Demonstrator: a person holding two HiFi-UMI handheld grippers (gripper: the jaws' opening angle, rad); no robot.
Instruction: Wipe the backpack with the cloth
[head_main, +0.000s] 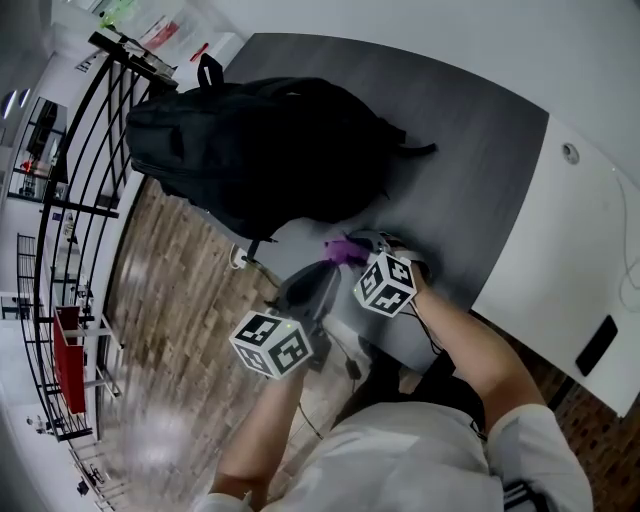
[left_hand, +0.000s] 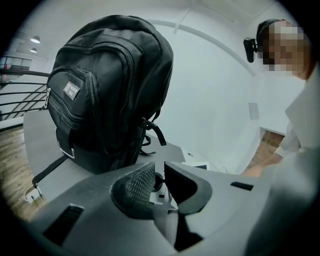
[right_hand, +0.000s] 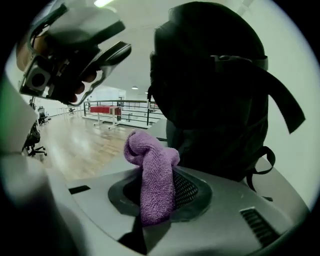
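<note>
A black backpack (head_main: 270, 150) stands upright on the dark grey table (head_main: 470, 150). In the left gripper view the backpack (left_hand: 107, 85) shows its front pockets; in the right gripper view the backpack (right_hand: 215, 90) is close ahead. My right gripper (right_hand: 156, 172) is shut on a purple cloth (right_hand: 150, 165), which bunches above the jaws just short of the bag. From the head view the cloth (head_main: 345, 250) is at the bag's near side, in my right gripper (head_main: 352, 252). My left gripper (left_hand: 160, 167) stands slightly open with nothing in it, a little back from the bag, and in the head view my left gripper (head_main: 308, 285) is at the table's edge.
A white desk (head_main: 570, 250) adjoins the table on the right, with a dark flat object (head_main: 597, 345) on it. A black railing (head_main: 90, 200) and wooden floor (head_main: 170, 300) lie to the left. A strap (left_hand: 47, 172) trails off the bag's base.
</note>
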